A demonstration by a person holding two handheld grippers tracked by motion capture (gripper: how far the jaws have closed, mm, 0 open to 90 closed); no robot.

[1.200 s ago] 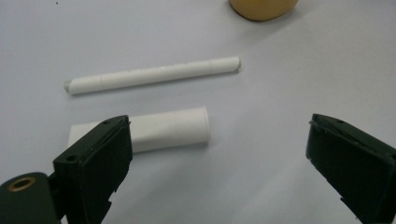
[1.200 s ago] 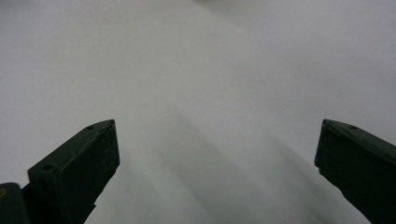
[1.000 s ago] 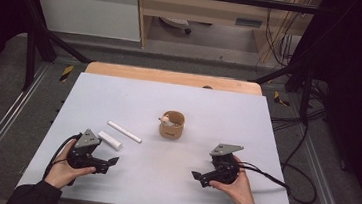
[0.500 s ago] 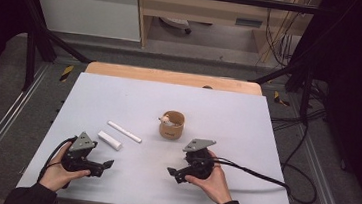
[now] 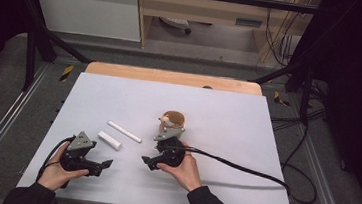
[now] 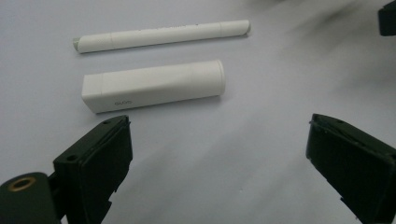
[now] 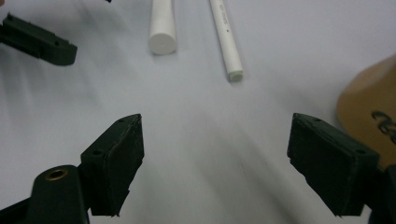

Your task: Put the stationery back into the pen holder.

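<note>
Two tongs, pen, cap, cup on white surface [image 5: 228,116].
Left tongs [image 5: 106,164] at 7 o'clock, jaws apart, empty. Right tongs [image 5: 145,161] near centre, jaws apart, empty, pointing towards 9 o'clock. Cap [image 5: 109,140] lies between and just beyond them; pen [image 5: 124,131] just past it. Brown cup [image 5: 173,119] at 12 o'clock of right tongs.

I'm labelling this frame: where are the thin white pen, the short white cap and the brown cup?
Thin white plastic pen [image 6: 161,36], left gripper view, mid-barrel.
Short white plastic cap [image 6: 154,85], left gripper view, middle of its side.
Round brown wooden cup [image 5: 174,118], high view, rim.
</note>
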